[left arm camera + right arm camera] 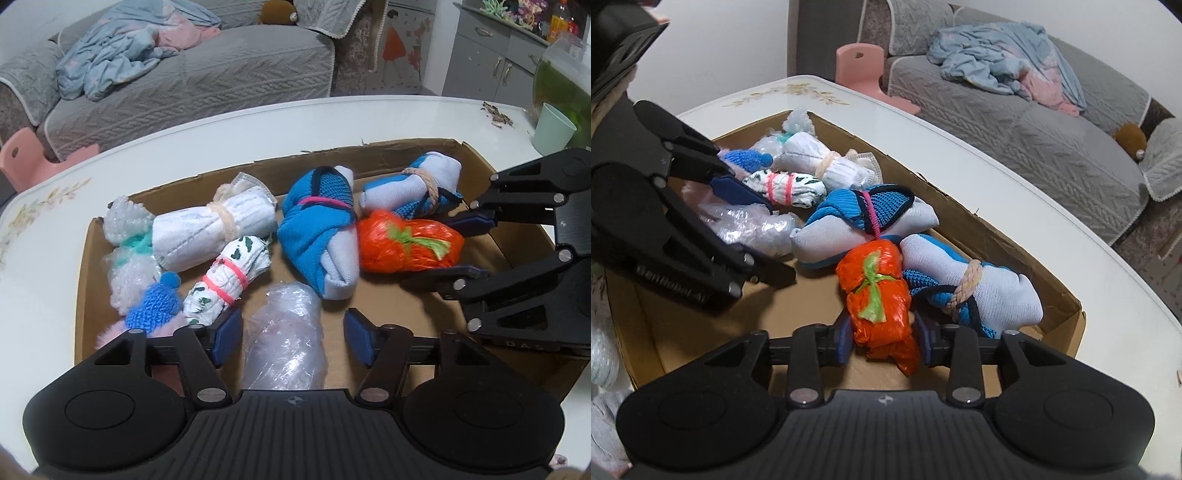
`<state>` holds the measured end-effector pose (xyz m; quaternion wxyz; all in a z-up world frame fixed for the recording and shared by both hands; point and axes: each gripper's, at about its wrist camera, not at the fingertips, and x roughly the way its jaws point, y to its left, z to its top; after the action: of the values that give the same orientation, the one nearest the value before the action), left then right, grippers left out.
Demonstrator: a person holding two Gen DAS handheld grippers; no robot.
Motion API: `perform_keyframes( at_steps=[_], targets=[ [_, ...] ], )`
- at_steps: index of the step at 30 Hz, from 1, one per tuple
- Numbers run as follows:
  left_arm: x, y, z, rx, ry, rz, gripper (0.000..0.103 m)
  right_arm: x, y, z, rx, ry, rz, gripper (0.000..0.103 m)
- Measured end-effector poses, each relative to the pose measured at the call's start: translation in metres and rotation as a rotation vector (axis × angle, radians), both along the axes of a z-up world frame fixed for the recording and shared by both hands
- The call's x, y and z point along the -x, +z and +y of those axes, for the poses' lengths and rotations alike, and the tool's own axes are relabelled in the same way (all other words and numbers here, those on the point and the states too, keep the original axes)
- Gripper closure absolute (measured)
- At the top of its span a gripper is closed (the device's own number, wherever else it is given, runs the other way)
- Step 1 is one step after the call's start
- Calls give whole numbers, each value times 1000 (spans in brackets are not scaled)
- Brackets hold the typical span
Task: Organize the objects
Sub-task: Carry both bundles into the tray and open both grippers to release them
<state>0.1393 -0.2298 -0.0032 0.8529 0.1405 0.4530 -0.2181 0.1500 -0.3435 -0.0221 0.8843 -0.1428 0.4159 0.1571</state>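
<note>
Clear plastic bundle [284, 332] lies between the left gripper [291, 334] pads, which stand apart without touching it. Orange bundle [879, 295] sits between the right gripper [884, 341] pads, parted slightly; whether they press it I cannot tell. Beyond, the sock rolls [317, 229] crowd the box [369, 147]; lifting away carelessly could snag the crinkly plastic and drag bundles out.

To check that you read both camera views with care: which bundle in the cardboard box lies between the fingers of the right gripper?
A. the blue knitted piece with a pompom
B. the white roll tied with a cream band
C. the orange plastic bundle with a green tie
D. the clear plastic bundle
C: in the right wrist view the orange plastic bundle lies between the blue pads of the right gripper.
</note>
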Motion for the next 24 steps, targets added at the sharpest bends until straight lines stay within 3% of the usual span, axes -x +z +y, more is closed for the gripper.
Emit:
perform_keyframes(
  at_steps=[6, 15, 24],
  targets=[
    [4, 6, 3, 11, 18, 3, 26, 4, 3, -2, 5, -38, 9, 49],
    [18, 24, 15, 39, 62, -17, 18, 15, 18, -4, -11, -93, 0, 41],
    [35, 43, 49, 128, 174, -15, 15, 25, 26, 0, -40, -201, 13, 30]
  ],
)
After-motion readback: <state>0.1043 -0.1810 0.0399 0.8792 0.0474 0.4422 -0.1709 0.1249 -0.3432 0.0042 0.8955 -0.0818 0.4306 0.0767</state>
